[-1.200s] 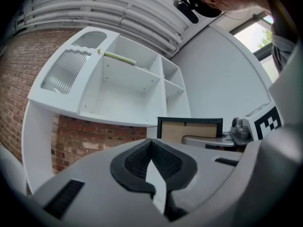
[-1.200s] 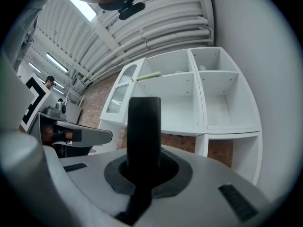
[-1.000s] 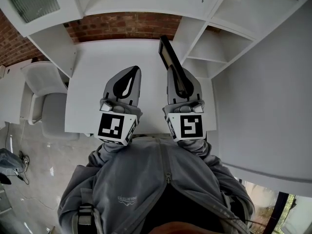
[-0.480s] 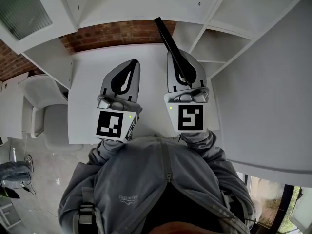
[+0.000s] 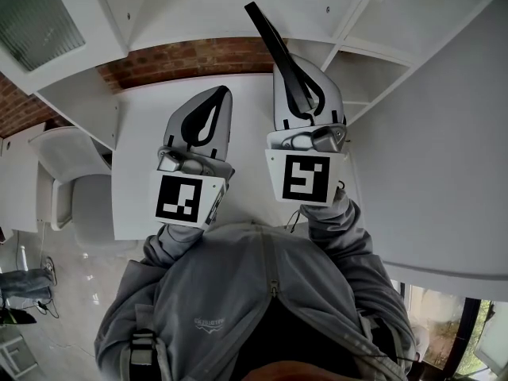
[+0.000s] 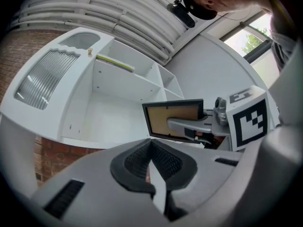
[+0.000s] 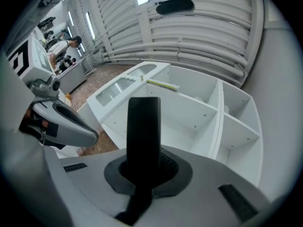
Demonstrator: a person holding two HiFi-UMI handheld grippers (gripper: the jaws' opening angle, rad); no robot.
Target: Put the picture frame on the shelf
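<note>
Nearest the camera, a person in a grey jacket (image 5: 254, 292) holds both claws out over the white tabletop (image 5: 151, 133), side by side and apart.

Left claw (image 5: 218, 98) (image 6: 151, 157): jaws closed together, pads meeting, nothing between them. It sits over the middle of the tabletop.

Right claw (image 5: 300, 86) (image 7: 144, 167): jaws clamped on the lower part of the picture frame (image 5: 270, 38) (image 7: 143, 126). The frame is black-edged and is seen edge-on in the head view and the right gripper view. It projects beyond the fingertips, leaning toward the left. The left gripper view shows its brown panel (image 6: 173, 119) with the right claw (image 6: 189, 125) across it. The frame is clear of the tabletop, held above its far right corner.

Beside the tabletop's left edge stands a white chair (image 5: 71, 165). A brick wall (image 5: 190, 54) runs behind the far edge. Above and to the right of it is the white shelf (image 5: 357, 78) (image 7: 189, 108) (image 6: 118, 93), with open compartments. The frame is in front of these, not set in any.
</note>
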